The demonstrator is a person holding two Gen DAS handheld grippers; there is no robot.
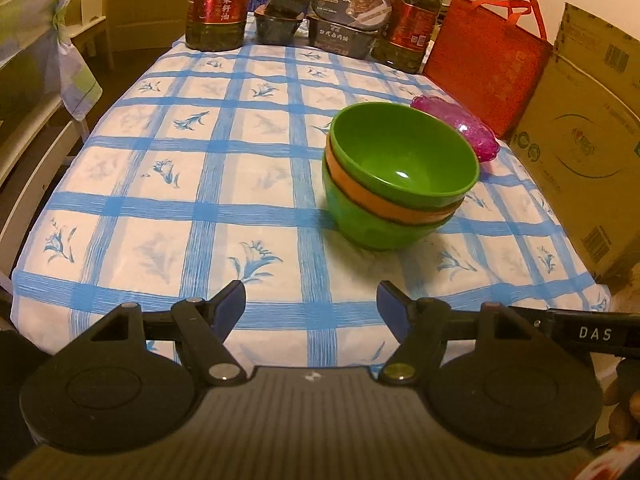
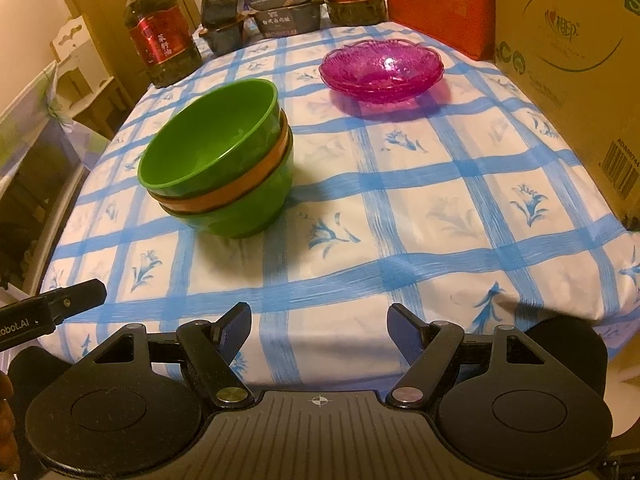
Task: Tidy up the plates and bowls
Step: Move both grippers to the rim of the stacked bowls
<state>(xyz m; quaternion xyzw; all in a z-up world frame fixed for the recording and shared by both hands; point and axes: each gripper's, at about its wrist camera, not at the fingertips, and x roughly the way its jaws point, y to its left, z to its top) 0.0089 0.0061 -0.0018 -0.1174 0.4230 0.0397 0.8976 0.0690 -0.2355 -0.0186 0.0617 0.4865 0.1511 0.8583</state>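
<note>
Bowls (image 2: 218, 160) are nested in one stack: green on top, orange between, green at the bottom. The stack stands on the checked cloth of the bench (image 2: 400, 208), toward its middle. Pink plates (image 2: 382, 70) lie in a second stack, apparently two or three deep, well apart from the bowls and near the far corner by the red bag (image 1: 486, 60) and the cardboard box (image 2: 568, 64).

Judgement: sorting by kind appears complete, as no loose dish shows elsewhere on the bench. Remaining work, if any, is a final placement of the two stacks.

Left gripper (image 1: 312, 304) hovers at the near edge, jaws spread wide, holding nothing. Right gripper (image 2: 318, 326) is likewise at the near edge, jaws wide and empty.
</note>
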